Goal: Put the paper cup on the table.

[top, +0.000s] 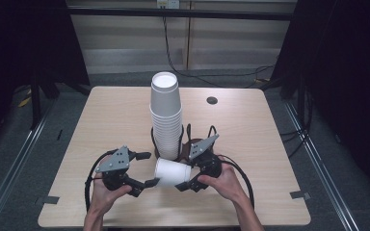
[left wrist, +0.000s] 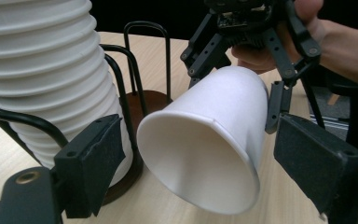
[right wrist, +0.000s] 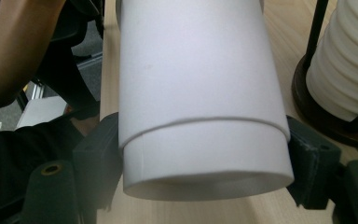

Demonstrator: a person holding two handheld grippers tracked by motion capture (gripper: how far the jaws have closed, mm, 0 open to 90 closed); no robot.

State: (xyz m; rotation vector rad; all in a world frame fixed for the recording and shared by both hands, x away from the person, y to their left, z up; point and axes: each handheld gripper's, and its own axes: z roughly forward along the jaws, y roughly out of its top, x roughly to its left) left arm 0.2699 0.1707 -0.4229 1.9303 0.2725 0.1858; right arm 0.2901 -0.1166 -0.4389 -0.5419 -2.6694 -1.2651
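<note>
My right tongs [top: 187, 182] are clamped on the base end of a white cup [top: 172, 172] lying sideways above the counter [top: 106, 115], near its front edge. My left tongs [top: 147, 169] stand apart around its open rim, not pressing. Behind it, a cup stack [top: 166, 115] sits in a wire rack [top: 185, 139].

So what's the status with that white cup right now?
Right gripper clamped on white paper cup, held sideways. Left gripper open at its rim. Cup stack in wire holder close behind.
</note>
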